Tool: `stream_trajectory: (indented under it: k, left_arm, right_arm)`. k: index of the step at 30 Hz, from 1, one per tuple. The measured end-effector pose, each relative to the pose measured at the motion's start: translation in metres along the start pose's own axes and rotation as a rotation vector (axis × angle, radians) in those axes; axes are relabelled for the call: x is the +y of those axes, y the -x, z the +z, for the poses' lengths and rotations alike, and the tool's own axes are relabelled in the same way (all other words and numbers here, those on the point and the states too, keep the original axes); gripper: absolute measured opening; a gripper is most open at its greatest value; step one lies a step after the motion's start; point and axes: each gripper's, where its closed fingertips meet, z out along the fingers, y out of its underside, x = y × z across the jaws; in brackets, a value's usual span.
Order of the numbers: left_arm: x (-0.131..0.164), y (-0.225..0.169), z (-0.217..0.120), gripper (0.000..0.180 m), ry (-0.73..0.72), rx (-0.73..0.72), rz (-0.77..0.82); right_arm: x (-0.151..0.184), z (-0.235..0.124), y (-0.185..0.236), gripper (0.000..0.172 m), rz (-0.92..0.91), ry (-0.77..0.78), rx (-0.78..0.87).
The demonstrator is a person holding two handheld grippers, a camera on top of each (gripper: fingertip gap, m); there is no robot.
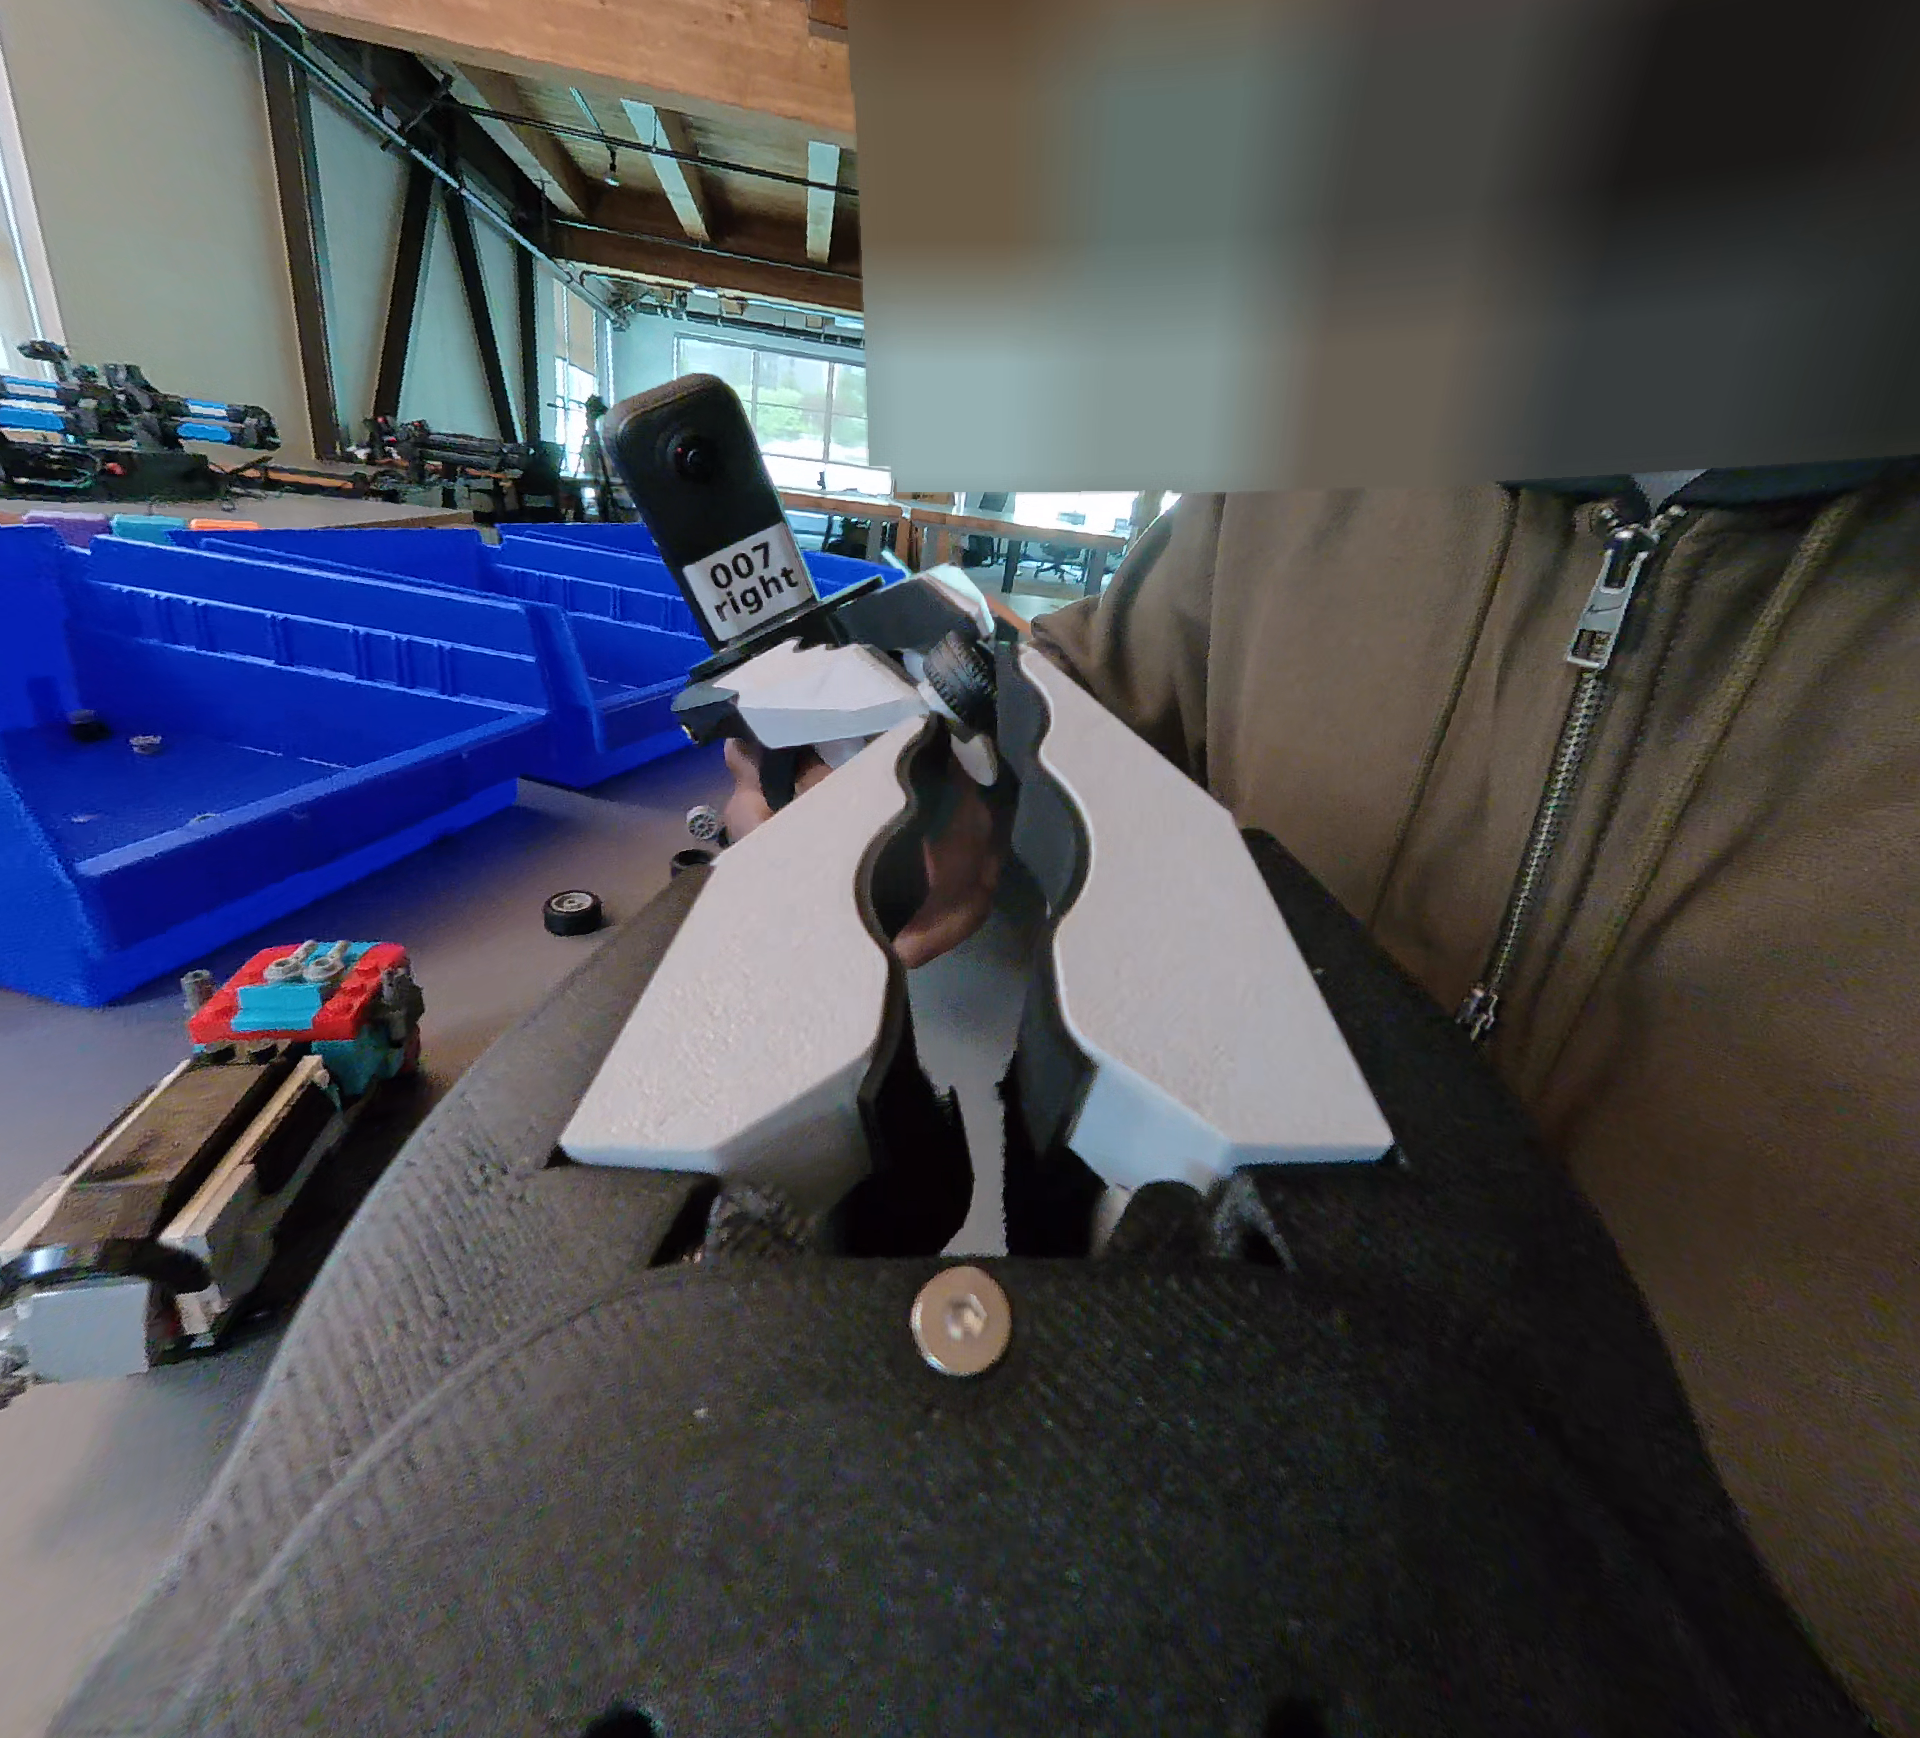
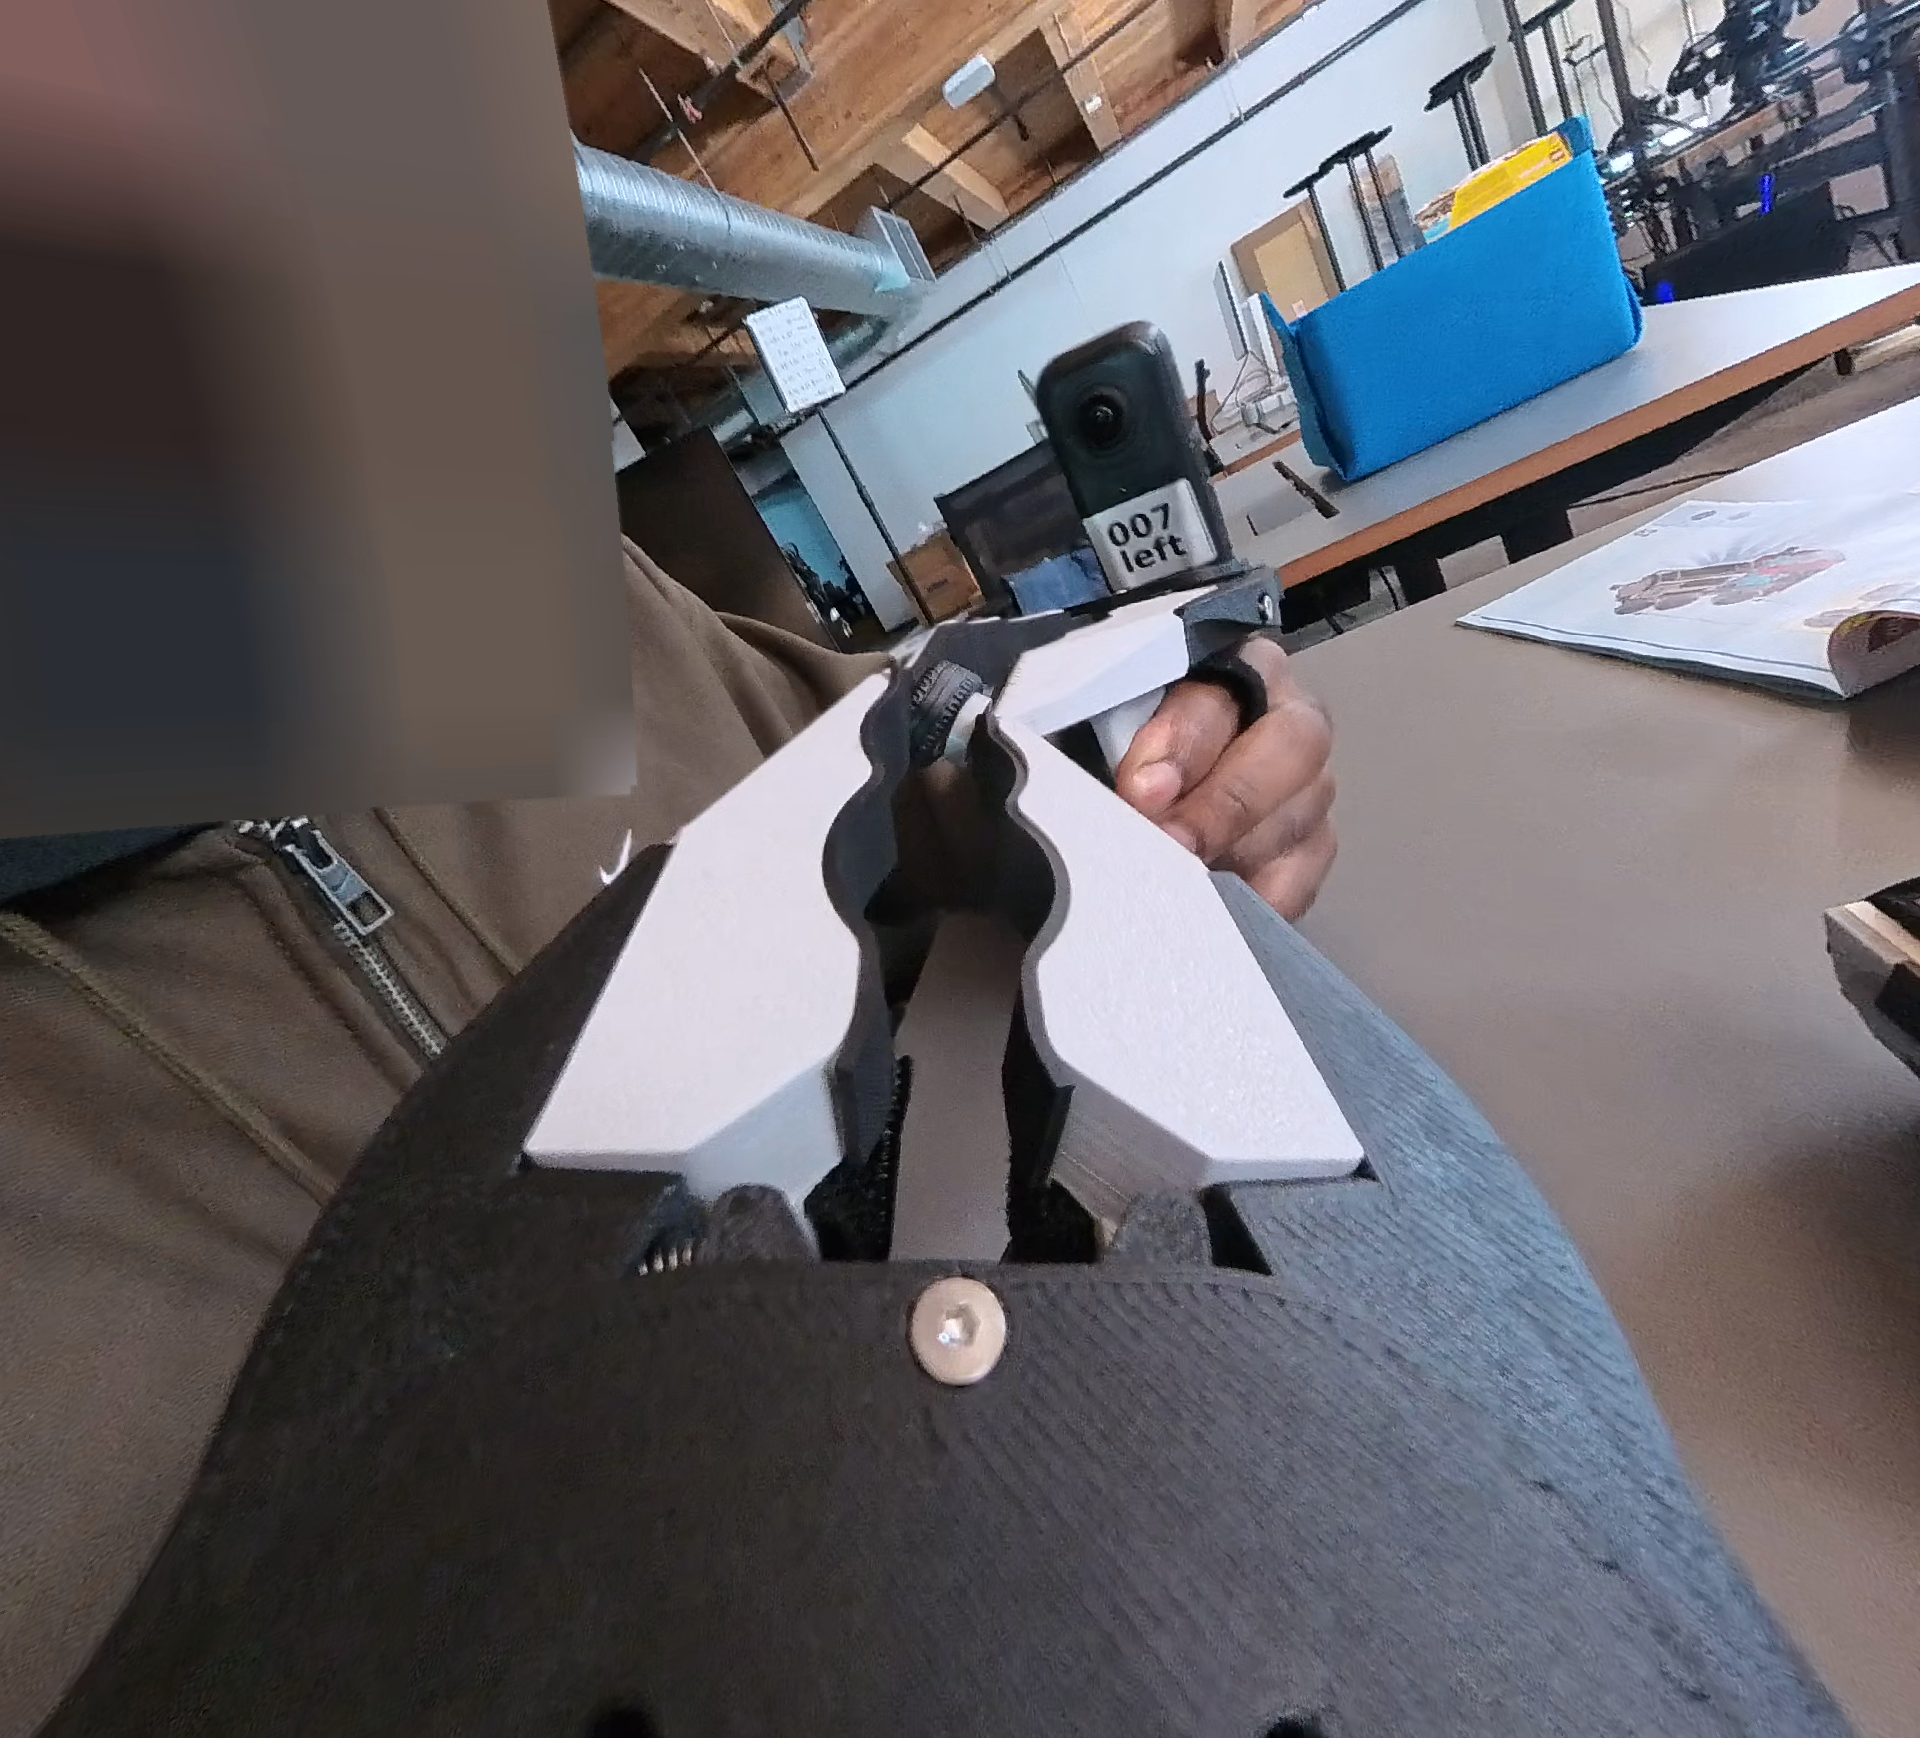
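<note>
Both grippers were lifted off the table [image 1: 499,857] and brought tip to tip in front of the person's brown zip jacket [image 1: 1558,857], seemingly so that one small part could be worked between them at chest height. That part was a small black toy tire [image 2: 935,701] with a light grey hub, sitting exactly where the fingertips crossed.

The right gripper [image 2: 940,717] had its jaws narrowed to a slit, the tire caught at their tips. The left gripper [image 1: 961,701] was equally narrow and met the same wheel [image 1: 956,686] from the opposite side, its pads apparently on the tire or hub; which pad bore on which part cannot be told.

More loose wheels [image 1: 571,911] lay on the table, near blue bins [image 1: 312,701] and a half-built brick vehicle [image 1: 301,1013]. An instruction booklet [image 2: 1714,587] lay open to the right.
</note>
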Motion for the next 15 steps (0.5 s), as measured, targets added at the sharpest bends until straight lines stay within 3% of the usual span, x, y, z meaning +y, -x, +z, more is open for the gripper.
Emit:
stream_trajectory:
  k: [9, 15]
  left_arm:
    - [-0.002, 0.030, -0.004, 0.013, -0.042, -0.160, -0.077]
    - [-0.012, 0.042, -0.011, 0.014, -0.078, -0.274, 0.011]
  right_arm:
    - [-0.017, -0.006, -0.025, 0.015, -0.049, -0.073, 0.204]
    - [-0.024, -0.009, -0.034, 0.034, -0.209, -0.064, 0.351]
